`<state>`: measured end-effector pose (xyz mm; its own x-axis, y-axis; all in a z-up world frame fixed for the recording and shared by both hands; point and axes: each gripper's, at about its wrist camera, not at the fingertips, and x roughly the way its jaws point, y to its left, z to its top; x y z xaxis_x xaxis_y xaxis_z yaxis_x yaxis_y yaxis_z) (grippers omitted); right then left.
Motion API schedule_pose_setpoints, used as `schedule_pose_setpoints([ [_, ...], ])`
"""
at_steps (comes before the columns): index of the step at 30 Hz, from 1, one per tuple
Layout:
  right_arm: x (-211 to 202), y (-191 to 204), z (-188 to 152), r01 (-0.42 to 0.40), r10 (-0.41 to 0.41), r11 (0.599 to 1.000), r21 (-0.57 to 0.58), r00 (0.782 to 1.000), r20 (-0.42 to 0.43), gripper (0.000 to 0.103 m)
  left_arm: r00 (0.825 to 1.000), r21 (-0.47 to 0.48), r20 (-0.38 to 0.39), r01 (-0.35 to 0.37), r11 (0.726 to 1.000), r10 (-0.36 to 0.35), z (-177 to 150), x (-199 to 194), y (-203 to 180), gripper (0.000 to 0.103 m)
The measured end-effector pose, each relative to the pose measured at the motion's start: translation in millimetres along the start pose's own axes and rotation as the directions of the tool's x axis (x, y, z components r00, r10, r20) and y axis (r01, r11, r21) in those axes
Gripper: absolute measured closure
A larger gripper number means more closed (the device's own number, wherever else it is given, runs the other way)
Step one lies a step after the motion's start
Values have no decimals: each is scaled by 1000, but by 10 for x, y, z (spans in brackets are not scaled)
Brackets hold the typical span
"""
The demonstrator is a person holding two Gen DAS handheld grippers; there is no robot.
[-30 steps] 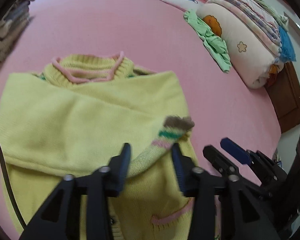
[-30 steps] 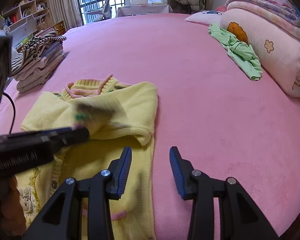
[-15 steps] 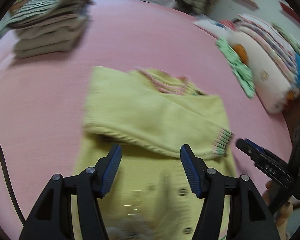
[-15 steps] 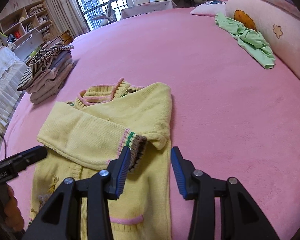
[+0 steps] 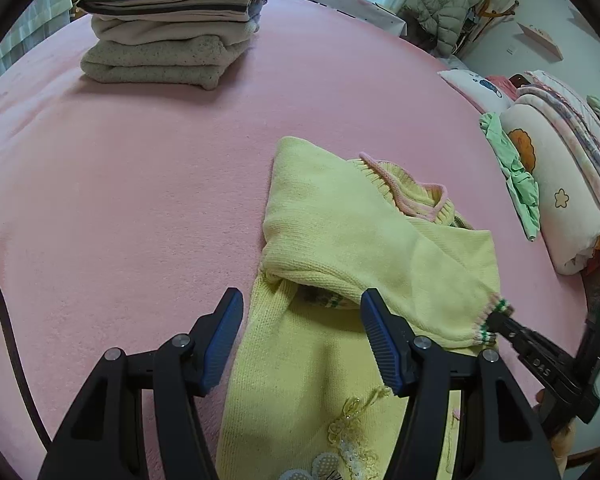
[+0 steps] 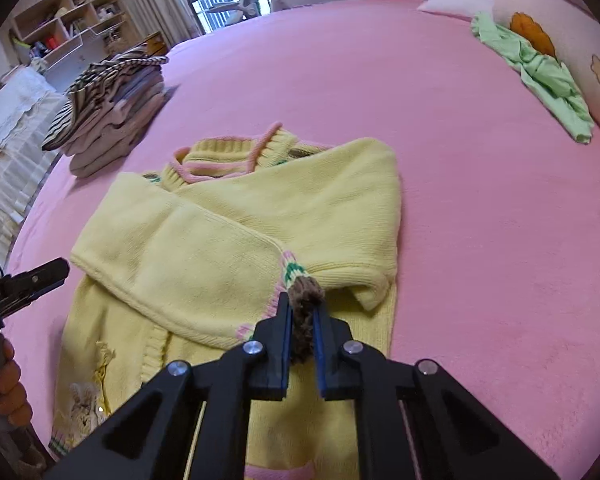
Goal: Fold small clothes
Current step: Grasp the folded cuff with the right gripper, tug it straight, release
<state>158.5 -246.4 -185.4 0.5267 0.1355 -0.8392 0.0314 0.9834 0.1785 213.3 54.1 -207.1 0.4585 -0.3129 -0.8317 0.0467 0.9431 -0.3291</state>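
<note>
The yellow cardigan (image 6: 236, 240) lies flat on the pink bed (image 6: 480, 200), collar away from the person, both sleeves crossed over the chest. The right gripper (image 6: 302, 320) has its fingers pressed together on the brown cuff (image 6: 306, 300) of the upper sleeve, right at the very end of the knit. The left gripper (image 5: 300, 328) hangs just above the cardigan's lower half, near its left edge, fingers spread wide and gripping nothing. The risk sits in that cuff pinch, which looks shallow: a quick pull could slip the knit free and let the sleeve flop back unevenly. Dragging the cuff sideways could also tug the loose sleeve beneath it out of line, or pull the whole light garment across the fuzzy bed, since nothing pins the body down. The open left gripper looks well placed to hold the fabric, but closing it low could bunch the front with its flower trim (image 5: 352, 440). A stack of folded clothes (image 5: 168, 40) waits well apart at the far left, and a green garment (image 6: 540, 68) lies by the rolled blanket (image 5: 556, 184) on the right.
</note>
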Motion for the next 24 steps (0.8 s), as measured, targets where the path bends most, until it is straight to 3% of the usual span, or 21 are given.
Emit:
schedule_pose_setpoints([
  [7,-277,100,177,128,-114,987,-99,985,132,95,1000,3,19,-4,1000,4,71,17,-51,43],
  [12,-96,57,325,176,-160,975,-136,980,121,94,999,-19,18,-38,999,38,166,100,-50,43],
  [16,105,90,354,245,-231,953,-175,968,99,94,992,-29,-11,-125,992,125,273,259,-44,43],
  [21,90,1,339,310,-299,941,-133,949,98,78,972,-12,-67,-228,974,226,356,500,-11,43],
  [24,14,-86,327,305,-295,947,-103,950,101,77,961,0,-67,-268,964,267,371,546,-2,34],
])
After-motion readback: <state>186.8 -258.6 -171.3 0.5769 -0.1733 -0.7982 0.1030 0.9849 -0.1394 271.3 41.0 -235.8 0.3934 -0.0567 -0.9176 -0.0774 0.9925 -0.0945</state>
